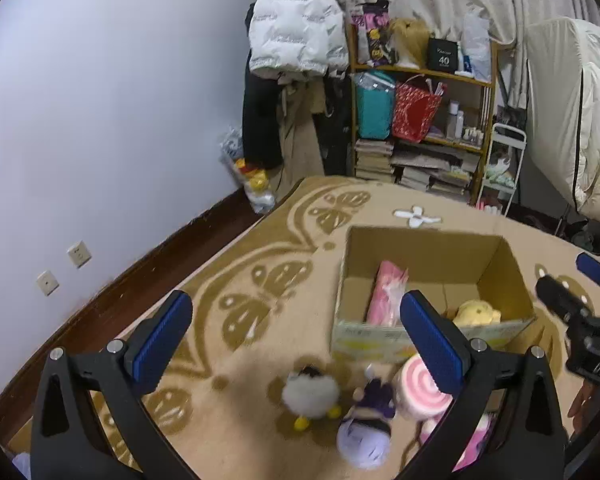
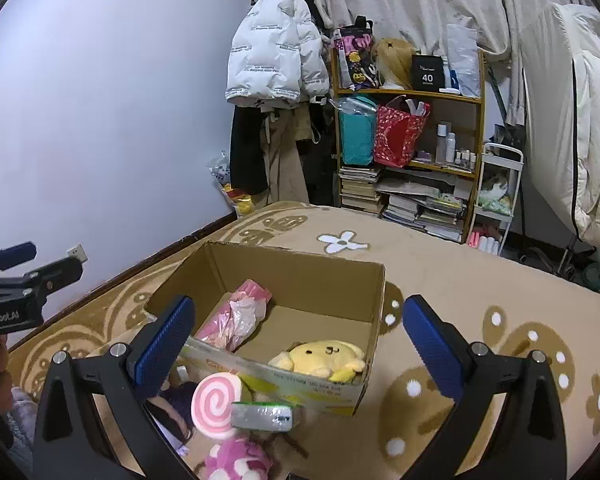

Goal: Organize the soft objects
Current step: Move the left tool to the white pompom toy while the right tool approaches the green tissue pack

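- My left gripper (image 1: 296,336) hangs over the rug (image 1: 236,304), fingers wide apart, holding nothing.
- Below it a white fluffy toy (image 1: 311,395) and a purple doll (image 1: 367,426) lie on the rug.
- The box (image 2: 300,280) holds a pink bundle (image 2: 236,318), its long axis running away from me, beside a yellow plush (image 2: 324,358).
- My right gripper (image 2: 298,340) is spread open and empty above the box.
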`<state>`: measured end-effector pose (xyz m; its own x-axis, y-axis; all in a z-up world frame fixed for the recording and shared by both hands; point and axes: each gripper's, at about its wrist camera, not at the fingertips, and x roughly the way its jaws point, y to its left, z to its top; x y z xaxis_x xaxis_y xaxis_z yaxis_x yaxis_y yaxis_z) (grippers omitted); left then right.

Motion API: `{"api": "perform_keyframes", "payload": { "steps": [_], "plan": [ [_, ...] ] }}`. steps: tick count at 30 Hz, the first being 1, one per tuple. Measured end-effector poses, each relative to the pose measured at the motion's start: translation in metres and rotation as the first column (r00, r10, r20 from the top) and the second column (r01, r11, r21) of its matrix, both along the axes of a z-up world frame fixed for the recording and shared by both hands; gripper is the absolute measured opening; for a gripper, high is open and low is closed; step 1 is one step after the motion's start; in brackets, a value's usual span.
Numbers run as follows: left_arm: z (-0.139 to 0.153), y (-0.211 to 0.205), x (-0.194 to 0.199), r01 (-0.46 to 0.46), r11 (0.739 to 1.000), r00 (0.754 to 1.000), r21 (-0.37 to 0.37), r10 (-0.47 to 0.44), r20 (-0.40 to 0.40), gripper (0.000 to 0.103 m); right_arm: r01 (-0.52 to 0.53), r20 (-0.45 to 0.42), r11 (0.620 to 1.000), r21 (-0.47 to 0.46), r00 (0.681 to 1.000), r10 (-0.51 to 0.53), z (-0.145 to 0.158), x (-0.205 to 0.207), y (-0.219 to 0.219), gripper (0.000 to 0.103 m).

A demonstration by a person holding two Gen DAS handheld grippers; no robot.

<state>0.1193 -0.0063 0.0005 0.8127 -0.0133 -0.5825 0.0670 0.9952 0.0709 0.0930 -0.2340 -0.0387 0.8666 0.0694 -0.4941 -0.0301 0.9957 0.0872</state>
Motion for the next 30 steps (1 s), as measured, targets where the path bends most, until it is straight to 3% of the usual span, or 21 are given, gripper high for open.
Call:
{"api": "perform_keyframes", "payload": {
  "steps": [5, 8, 15, 30],
  "plan": [
    [-0.007, 0.014, -0.007, -0.021, 1.000, 0.997, 0.015, 0.022, -0.070, 0.103, 0.018, -0.013, 1.000, 0.012, 1.000, -0.018, -0.002, -0.008, 0.002, 0.103],
    [-0.012, 0.022, -0.007, -0.027, 0.999, 0.992, -0.021, 0.024, -0.125, 0.103, 0.023, -0.030, 1.000, 0.014, 0.999, -0.023, -0.006, -0.012, 0.005, 0.103],
    [-0.034, 0.031, -0.005, -0.102, 0.995, 0.984, 0.003, 0.101, -0.148, 0.103, 0.055, -0.055, 0.998, 0.008, 0.997, -0.055, -0.024, -0.014, 0.007, 0.103],
    [-0.069, 0.033, 0.015, -0.127, 0.991, 0.957, 0.035, 0.132, -0.258, 0.103, 0.035, -0.179, 0.999, 0.027, 0.983, -0.029, -0.074, -0.002, 0.012, 0.103]
  ]
}}
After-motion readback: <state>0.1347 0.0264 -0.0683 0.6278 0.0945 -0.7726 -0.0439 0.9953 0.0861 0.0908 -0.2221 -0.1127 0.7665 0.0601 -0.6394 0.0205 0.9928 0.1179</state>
